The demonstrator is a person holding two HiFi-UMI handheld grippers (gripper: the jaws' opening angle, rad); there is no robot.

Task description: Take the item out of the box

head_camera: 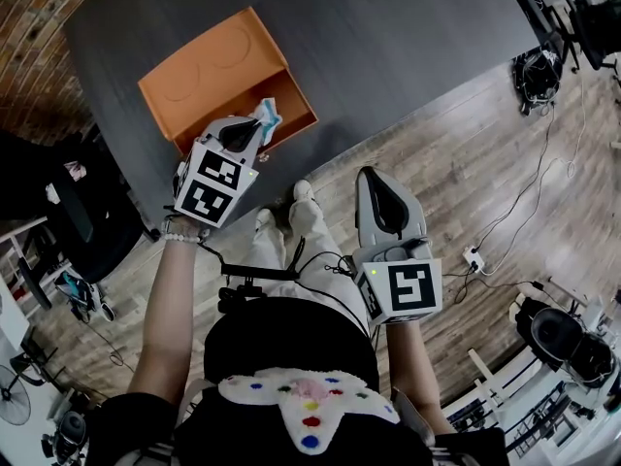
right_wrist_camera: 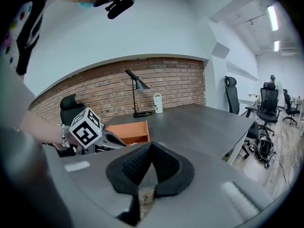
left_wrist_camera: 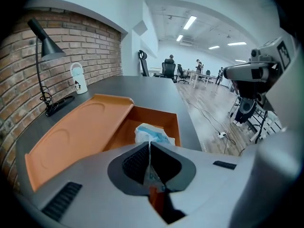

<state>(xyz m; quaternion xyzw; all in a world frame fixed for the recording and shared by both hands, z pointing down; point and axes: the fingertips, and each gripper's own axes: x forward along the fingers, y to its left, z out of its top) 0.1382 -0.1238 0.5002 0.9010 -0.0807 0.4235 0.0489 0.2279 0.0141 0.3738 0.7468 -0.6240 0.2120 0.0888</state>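
L hand-held gripper (head_camera: 259, 125) clamped on blue-white packet (head_camera: 269, 116), just above orange box (head_camera: 209, 71) at 10 o'clock. Grab looks done, carrying clear remains. R hand-held gripper (head_camera: 370, 174) jaws together, empty, 4 o'clock.

Counter (head_camera: 408, 37): dark grey with a curved edge, filling the upper middle of the head view.
Brick wall (left_wrist_camera: 76, 42): red-brown, along the counter's far side, at the left of the left gripper view.
Desk lamp (left_wrist_camera: 47, 49): black, a cone shade on a thin stem, standing on the counter against the bricks.
White container (left_wrist_camera: 78, 78): upright, just right of the lamp, with a small dark mark on its front.
Floor (head_camera: 485, 153): wood planks, right half of the head view.
Cables (head_camera: 532, 187): thin, running across the planks to a white power strip (head_camera: 474, 258).
Office chairs (left_wrist_camera: 169, 70): black, well back in the room.
Ceiling lights (left_wrist_camera: 190, 22): long bright strips, upper right.
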